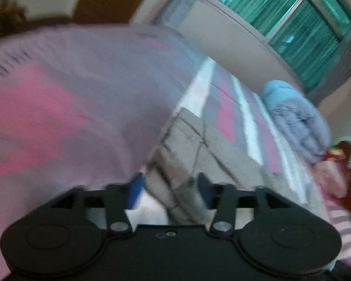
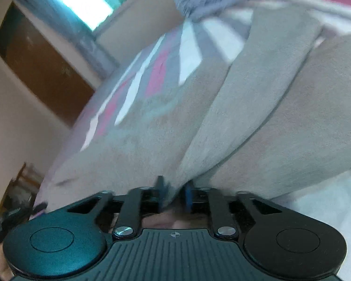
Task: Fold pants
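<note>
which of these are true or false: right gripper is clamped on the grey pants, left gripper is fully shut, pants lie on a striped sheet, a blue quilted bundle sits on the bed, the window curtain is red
1. The right gripper is clamped on the grey pants. True.
2. The left gripper is fully shut. False: its fingers stand apart, with pants fabric between them.
3. The pants lie on a striped sheet. True.
4. A blue quilted bundle sits on the bed. True.
5. The window curtain is red. False: it is green.

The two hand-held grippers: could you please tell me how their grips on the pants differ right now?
The right hand-held gripper has its fingers drawn close, pinching a thin fold of the grey pants. The left hand-held gripper stands wider, with a thicker seamed part of the pants between its fingers. Both hold the same grey garment over the striped bedsheet.
</note>
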`<control>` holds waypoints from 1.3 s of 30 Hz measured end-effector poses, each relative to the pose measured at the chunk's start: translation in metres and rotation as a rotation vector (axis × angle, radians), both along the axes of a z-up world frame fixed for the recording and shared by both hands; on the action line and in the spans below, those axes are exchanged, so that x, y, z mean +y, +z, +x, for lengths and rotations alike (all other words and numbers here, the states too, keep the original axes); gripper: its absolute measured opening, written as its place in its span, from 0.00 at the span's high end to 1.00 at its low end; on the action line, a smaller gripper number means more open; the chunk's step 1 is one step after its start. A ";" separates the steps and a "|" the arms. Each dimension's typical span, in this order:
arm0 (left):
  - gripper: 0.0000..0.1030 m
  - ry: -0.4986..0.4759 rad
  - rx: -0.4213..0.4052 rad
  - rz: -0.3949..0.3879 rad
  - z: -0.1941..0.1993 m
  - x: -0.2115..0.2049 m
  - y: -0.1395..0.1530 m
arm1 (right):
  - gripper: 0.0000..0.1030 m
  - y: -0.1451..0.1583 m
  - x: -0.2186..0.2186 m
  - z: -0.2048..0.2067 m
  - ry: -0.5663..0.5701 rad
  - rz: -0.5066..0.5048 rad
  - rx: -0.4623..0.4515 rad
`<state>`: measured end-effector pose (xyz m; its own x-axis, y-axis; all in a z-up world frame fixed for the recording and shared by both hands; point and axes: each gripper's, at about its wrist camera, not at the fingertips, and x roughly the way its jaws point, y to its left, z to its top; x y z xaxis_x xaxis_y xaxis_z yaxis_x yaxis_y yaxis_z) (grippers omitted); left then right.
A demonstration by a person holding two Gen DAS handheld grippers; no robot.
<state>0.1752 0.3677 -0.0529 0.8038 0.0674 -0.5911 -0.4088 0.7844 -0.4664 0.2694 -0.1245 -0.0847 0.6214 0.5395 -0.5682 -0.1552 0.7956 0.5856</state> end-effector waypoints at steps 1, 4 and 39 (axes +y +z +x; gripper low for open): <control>0.35 0.016 0.003 0.029 -0.006 -0.010 0.004 | 0.70 0.008 -0.007 -0.003 -0.024 -0.021 -0.028; 0.34 0.038 0.024 0.015 -0.014 -0.038 0.004 | 0.69 0.024 -0.019 0.003 -0.071 -0.060 -0.075; 0.11 0.086 0.183 0.155 0.016 -0.108 -0.032 | 0.65 0.019 -0.046 0.061 -0.009 -0.589 -0.124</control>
